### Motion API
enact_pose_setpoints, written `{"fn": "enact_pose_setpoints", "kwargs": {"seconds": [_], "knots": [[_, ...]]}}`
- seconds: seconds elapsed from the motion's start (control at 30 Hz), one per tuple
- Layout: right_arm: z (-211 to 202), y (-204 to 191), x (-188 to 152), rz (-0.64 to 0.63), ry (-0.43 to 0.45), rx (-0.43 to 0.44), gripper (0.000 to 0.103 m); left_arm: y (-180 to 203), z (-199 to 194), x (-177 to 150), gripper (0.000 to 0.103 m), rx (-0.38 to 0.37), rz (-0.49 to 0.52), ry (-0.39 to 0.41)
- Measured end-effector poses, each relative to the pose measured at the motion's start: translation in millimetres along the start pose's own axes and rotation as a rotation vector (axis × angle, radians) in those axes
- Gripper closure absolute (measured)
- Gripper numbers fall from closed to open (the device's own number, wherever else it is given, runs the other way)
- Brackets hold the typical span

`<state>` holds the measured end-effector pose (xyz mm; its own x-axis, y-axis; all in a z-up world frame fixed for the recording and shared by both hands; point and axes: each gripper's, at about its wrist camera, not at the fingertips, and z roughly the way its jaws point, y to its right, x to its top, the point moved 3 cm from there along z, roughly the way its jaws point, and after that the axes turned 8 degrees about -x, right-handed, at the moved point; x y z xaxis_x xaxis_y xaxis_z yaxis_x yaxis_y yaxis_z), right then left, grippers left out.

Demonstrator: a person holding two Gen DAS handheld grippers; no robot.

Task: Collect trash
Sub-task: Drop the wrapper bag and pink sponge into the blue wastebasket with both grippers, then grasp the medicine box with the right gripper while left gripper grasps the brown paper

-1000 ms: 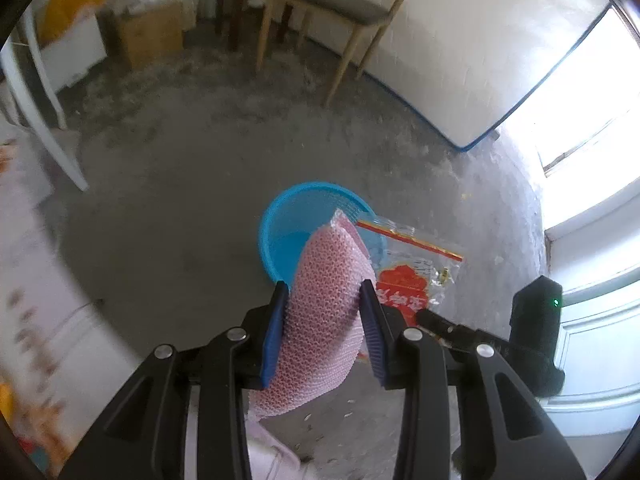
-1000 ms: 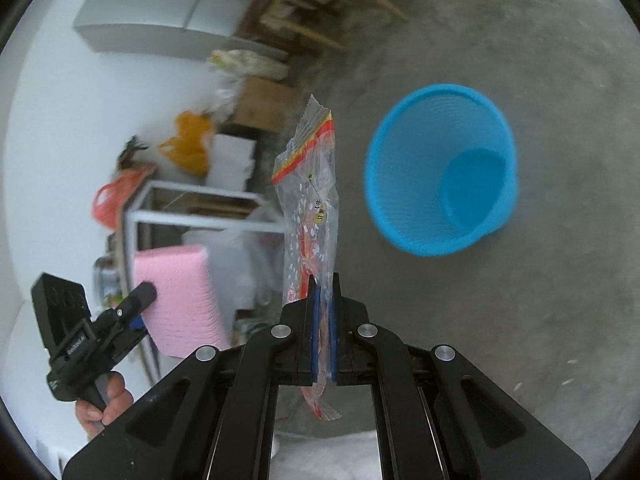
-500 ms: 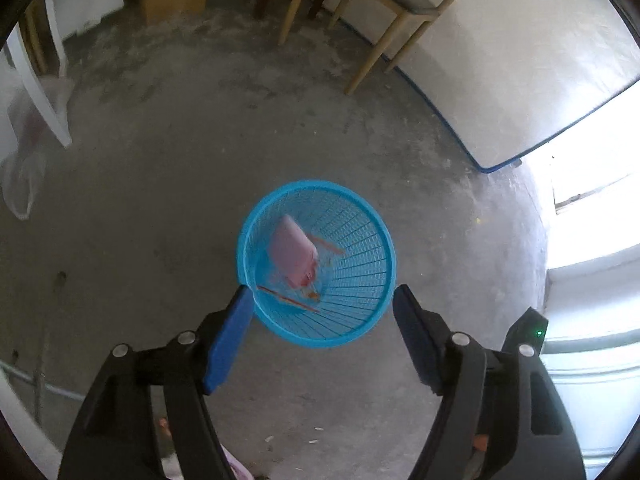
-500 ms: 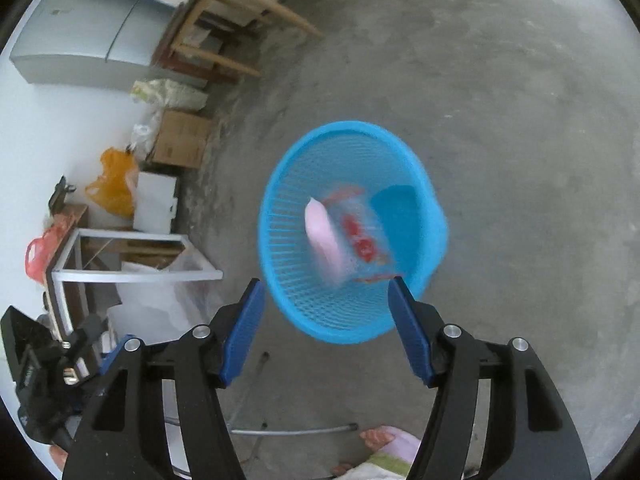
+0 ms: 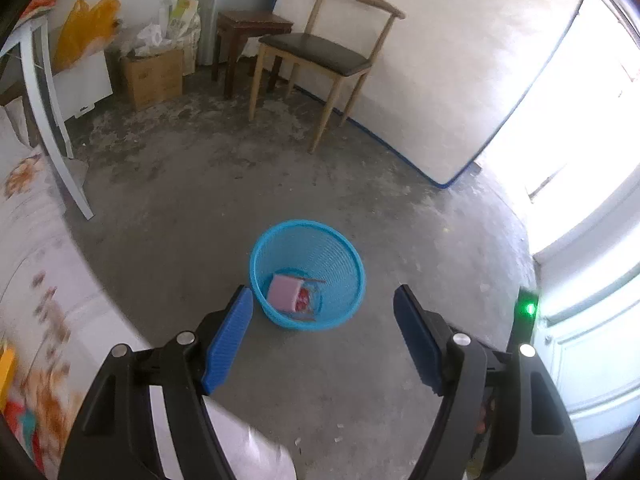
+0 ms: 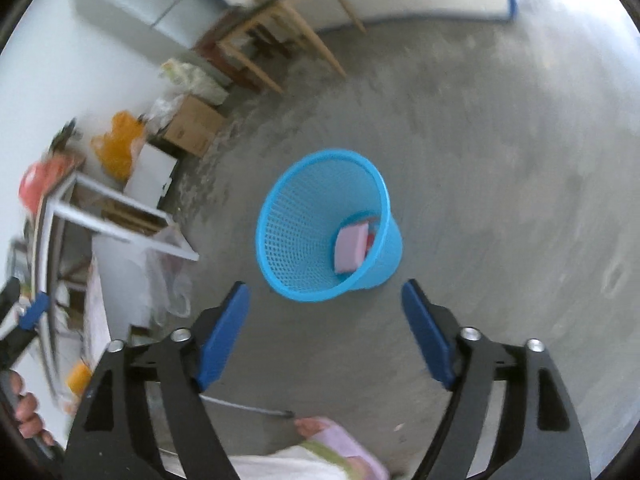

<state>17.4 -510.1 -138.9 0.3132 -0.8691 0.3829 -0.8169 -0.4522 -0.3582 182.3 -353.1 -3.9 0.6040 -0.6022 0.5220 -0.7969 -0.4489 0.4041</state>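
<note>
- Left gripper (image 5: pixel 322 338): you are holding it spread wide and empty; its jaws have just been opening.
- Blue basket (image 5: pixel 344 252): sitting on bare concrete, containing the pink sponge (image 5: pixel 283 292) and red wrapper (image 5: pixel 305 300).
- Wooden chair (image 5: pixel 320 52), cardboard box (image 5: pixel 152 76): standing well beyond.
- Right gripper (image 6: pixel 326 326): gaping, empty, jaws just opening.

text: I can read none | cardboard box (image 5: pixel 154 76): small dark print on its side, too blurred for me | red packet (image 5: pixel 305 299) in basket: print too small
</note>
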Motion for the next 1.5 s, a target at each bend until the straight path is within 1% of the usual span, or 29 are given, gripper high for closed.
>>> {"fn": "enact_pose_setpoints", "kwargs": {"seconds": [0.03, 0.07, 0.1, 0.13, 0.23, 0.27, 0.33, 0.37, 0.53, 0.6, 0.7, 0.8, 0.87, 0.93, 1.0, 1.17, 1.23, 1.27, 1.33, 1.4, 1.43, 1.47, 1.5], "knots": [[-11, -8, 0, -0.042, 0.028, -0.018, 0.015, 4, -10, -9, 0.032, 0.006, 0.002, -0.001], [-17, -16, -1, -0.071, 0.048, -0.032, 0.014, 9, -22, -21, 0.032, 0.003, 0.005, -0.002], [-30, -24, -2, -0.116, 0.084, -0.052, 0.01, 12, -35, -32, 0.032, -0.002, 0.003, 0.006], [-40, -32, -2, -0.159, 0.116, -0.069, 0.008, 15, -43, -39, 0.031, -0.001, 0.0, 0.014], [-63, -60, -9, -0.276, 0.193, -0.103, 0.008, 15, -79, -66, 0.023, -0.008, -0.018, 0.083], [-68, -69, -11, -0.314, 0.216, -0.122, 0.008, 11, -98, -76, 0.021, -0.002, -0.033, 0.123], [-77, -92, -21, -0.405, 0.259, -0.173, 0.008, 1, -124, -93, 0.016, 0.02, -0.06, 0.181], [-80, -102, -26, -0.451, 0.274, -0.172, 0.008, -7, -141, -105, 0.016, 0.041, -0.083, 0.218], [-88, -144, -53, -0.645, 0.315, -0.083, 0.008, -44, -199, -159, 0.006, 0.119, -0.2, 0.326], [-94, -163, -66, -0.722, 0.342, -0.035, 0.008, -61, -225, -183, 0.006, 0.149, -0.252, 0.368], [-99, -191, -79, -0.805, 0.348, 0.063, 0.008, -82, -259, -213, 0.006, 0.176, -0.325, 0.436], [-104, -221, -89, -0.861, 0.31, 0.19, 0.008, -105, -291, -236, 0.006, 0.202, -0.391, 0.518], [-105, -244, -98, -0.904, 0.264, 0.284, 0.008, -116, -309, -249, 0.006, 0.212, -0.415, 0.568], [-107, -267, -107, -0.937, 0.224, 0.343, 0.008, -125, -324, -259, 0.006, 0.226, -0.43, 0.608], [-106, -288, -115, -0.971, 0.177, 0.407, 0.008, -134, -338, -266, 0.006, 0.237, -0.432, 0.631], [-101, -348, -124, -1.026, 0.097, 0.547, 0.008, -150, -354, -263, 0.006, 0.277, -0.409, 0.64], [-98, -374, -125, -1.055, 0.053, 0.619, 0.008, -160, -357, -258, 0.006, 0.286, -0.394, 0.637], [-93, -394, -126, -1.088, 0.008, 0.664, 0.008, -168, -359, -256, 0.006, 0.291, -0.39, 0.632], [-85, -421, -132, -1.136, -0.051, 0.697, 0.008, -179, -359, -248, 0.006, 0.287, -0.39, 0.618], [-68, -455, -143, -1.221, -0.142, 0.714, 0.008, -194, -358, -237, 0.007, 0.269, -0.391, 0.6], [-62, -466, -147, -1.242, -0.16, 0.712, 0.008, -199, -357, -231, 0.011, 0.266, -0.386, 0.589], [-56, -478, -153, -1.273, -0.194, 0.717, 0.008, -206, -356, -223, 0.013, 0.267, -0.375, 0.573], [-46, -493, -162, -1.319, -0.258, 0.73, 0.008, -211, -354, -218, 0.016, 0.274, -0.369, 0.56]]}}
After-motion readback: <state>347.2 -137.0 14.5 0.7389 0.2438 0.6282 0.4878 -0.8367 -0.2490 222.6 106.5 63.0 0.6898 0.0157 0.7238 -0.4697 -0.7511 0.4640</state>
